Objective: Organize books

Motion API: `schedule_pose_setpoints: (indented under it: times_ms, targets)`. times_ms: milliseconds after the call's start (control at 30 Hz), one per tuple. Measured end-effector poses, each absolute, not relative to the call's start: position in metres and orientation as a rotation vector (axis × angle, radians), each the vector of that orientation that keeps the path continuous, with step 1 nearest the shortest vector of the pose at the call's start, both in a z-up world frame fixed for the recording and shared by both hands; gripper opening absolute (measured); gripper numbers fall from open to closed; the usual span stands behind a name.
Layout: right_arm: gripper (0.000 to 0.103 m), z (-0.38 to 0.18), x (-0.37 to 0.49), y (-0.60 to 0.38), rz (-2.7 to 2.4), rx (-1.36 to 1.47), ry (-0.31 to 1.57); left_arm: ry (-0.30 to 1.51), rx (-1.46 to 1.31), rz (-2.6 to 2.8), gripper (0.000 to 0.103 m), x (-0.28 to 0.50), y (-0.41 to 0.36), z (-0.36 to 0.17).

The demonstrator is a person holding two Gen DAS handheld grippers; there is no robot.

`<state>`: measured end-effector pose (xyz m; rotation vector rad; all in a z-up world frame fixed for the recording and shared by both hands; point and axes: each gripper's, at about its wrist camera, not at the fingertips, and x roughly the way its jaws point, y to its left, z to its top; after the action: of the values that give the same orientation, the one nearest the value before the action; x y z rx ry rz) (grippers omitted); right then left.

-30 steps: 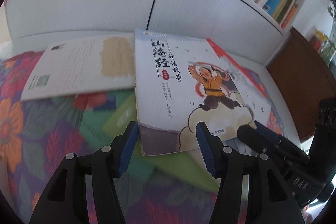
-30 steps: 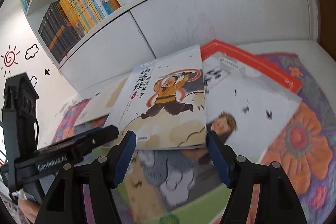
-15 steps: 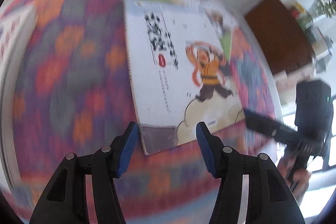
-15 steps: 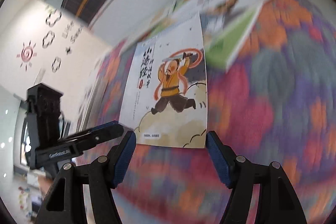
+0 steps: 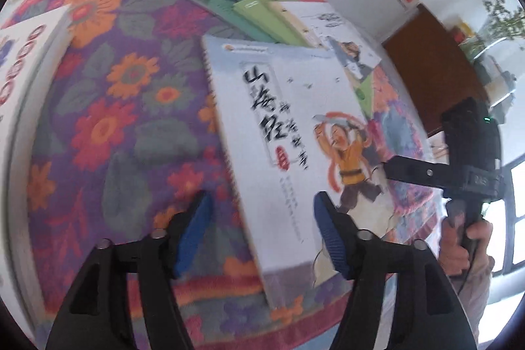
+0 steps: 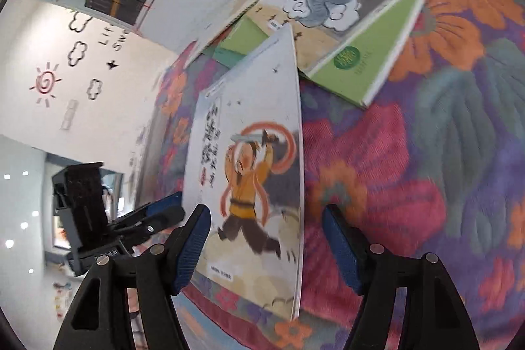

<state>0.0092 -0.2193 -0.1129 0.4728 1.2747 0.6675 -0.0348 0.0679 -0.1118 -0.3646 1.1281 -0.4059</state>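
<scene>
Both grippers had swung away from the white cabinet and bookshelf, bringing the illustrated book out over the flowered cloth, clear of the pile it had lain on.

Largest, the flowered cloth (image 5: 108,127) spread under and ahead of both tools. The illustrated book (image 5: 295,153) lay just ahead of the left gripper (image 5: 259,232), its near edge reaching between the blue pads (image 5: 193,228); those jaws were opening, with neither pad pressing the cover. The right gripper (image 6: 265,246) stood wide, the same book's lower edge between its fingers but not visibly pinched. Beyond the book, farther from both tools, sat the pile of other books (image 6: 354,22).
</scene>
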Motion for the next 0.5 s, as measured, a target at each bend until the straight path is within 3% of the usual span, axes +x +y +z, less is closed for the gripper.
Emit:
schedule_pose_setpoints:
  times_ms: [200, 333, 467, 500]
  targets:
    - [0.067, -0.12, 0.026, -0.217, 0.772, 0.486, 1.2, 1.076, -0.419, -0.408, 0.059, -0.016, 0.071, -0.114]
    - [0.061, -0.114, 0.023, -0.2, 0.765, 0.352, 1.135, 1.052, -0.364, -0.338, 0.025, -0.012, 0.074, -0.116]
    - [0.053, -0.118, 0.026, -0.2, 0.747, 0.353, 1.065, 1.042, -0.41, -0.337, 0.024, -0.009, 0.083, -0.121]
    - [0.046, -0.12, 0.027, -0.202, 0.748, 0.371, 1.051, 1.04, -0.41, -0.337, 0.024, -0.009, 0.083, -0.121]
